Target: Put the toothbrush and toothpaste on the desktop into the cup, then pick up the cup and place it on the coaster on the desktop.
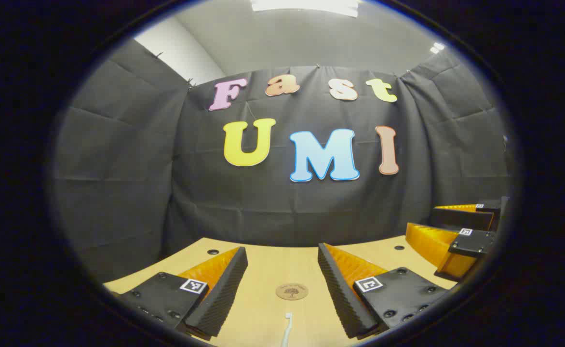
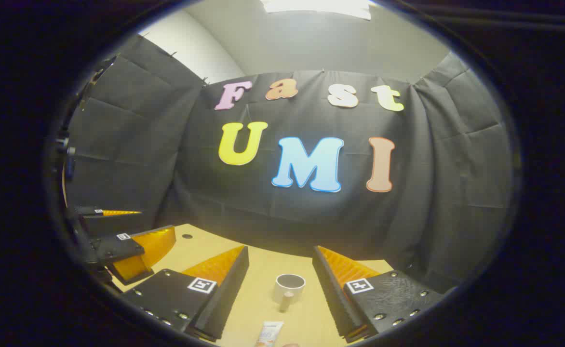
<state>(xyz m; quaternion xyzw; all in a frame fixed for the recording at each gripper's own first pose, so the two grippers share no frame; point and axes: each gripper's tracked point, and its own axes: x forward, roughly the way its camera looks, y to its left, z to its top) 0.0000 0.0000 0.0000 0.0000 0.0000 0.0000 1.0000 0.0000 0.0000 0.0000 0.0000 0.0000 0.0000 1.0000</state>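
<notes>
In the left gripper view, a round brown coaster [image 1: 291, 291] lies on the wooden desktop [image 1: 268, 270], and the white end of a toothbrush [image 1: 288, 327] pokes in from the bottom edge. My left gripper [image 1: 282, 267] is open above them with nothing between its fingers. In the right gripper view, a pale cup [image 2: 289, 287] with a handle stands on the desktop, and the top of a toothpaste tube [image 2: 269, 333] lies in front of it. My right gripper [image 2: 280, 265] is open, with the cup beyond the gap between its fingers.
The right gripper [image 1: 456, 236] shows at the right edge of the left gripper view; the left gripper [image 2: 128, 246] shows at the left of the right gripper view. The black cloth wall [image 1: 287, 193] stands close behind the desktop's far edge. Small dark holes [image 1: 212, 251] dot the desktop.
</notes>
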